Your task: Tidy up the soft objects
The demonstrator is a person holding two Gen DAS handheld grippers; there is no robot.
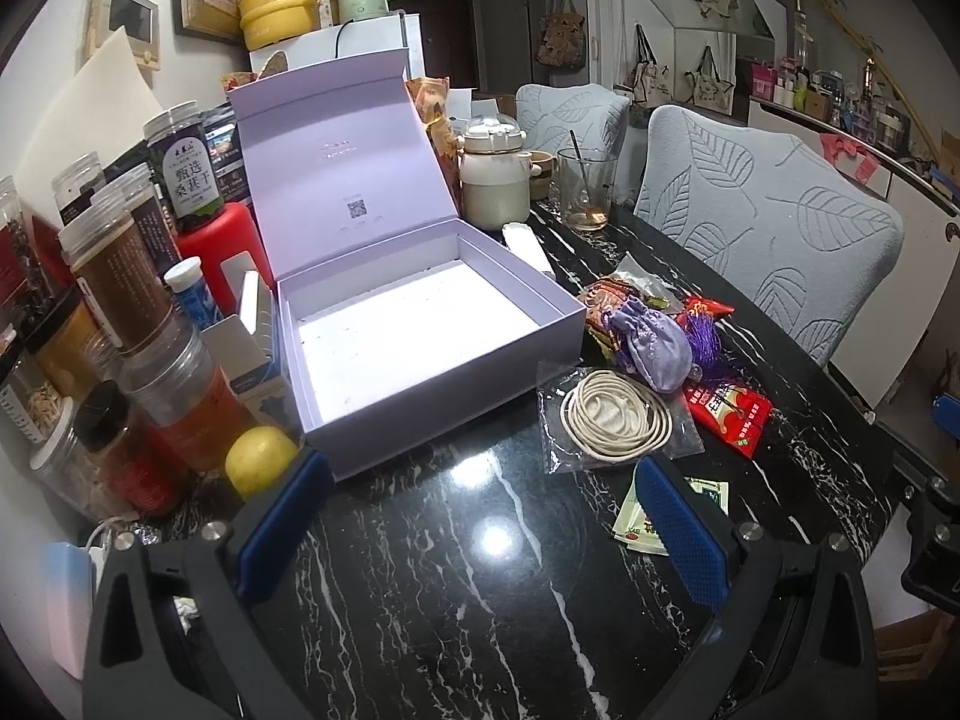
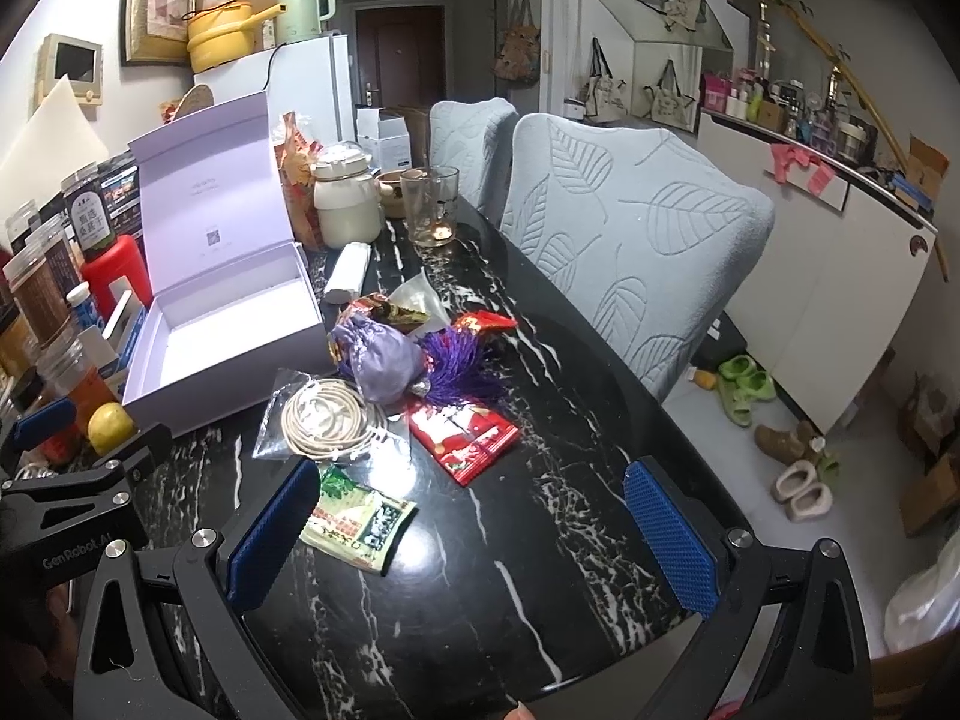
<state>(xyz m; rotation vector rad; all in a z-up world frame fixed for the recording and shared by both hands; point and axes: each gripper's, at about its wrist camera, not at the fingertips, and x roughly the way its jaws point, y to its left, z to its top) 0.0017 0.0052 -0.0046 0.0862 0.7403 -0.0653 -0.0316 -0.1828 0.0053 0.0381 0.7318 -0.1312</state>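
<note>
1. Two grippers, both spread wide, nothing held. Left wrist view: left gripper (image 1: 480, 516) over bare table (image 1: 456, 588). Empty lilac box (image 1: 420, 324) just ahead-left; purple pouch (image 1: 651, 348) ahead-right, touching the bagged cord coil (image 1: 615, 417). Pouch looks light, squashy; likely best pinched at the gathered neck.
2. Right wrist view: right gripper (image 2: 474, 531); green sachet (image 2: 360, 519) beside its left finger, red packet (image 2: 462, 432) ahead. Film probably slippery. Jars (image 2: 42, 288) crowd the box's far side.

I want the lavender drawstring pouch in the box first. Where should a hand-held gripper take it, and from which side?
Probably grip the lavender pouch at its gathered neck, the narrowest part, which points toward the open box. Come from above with the right hand-held gripper, since a purple tassel, red packets and a bagged cord coil crowd its sides.
</note>
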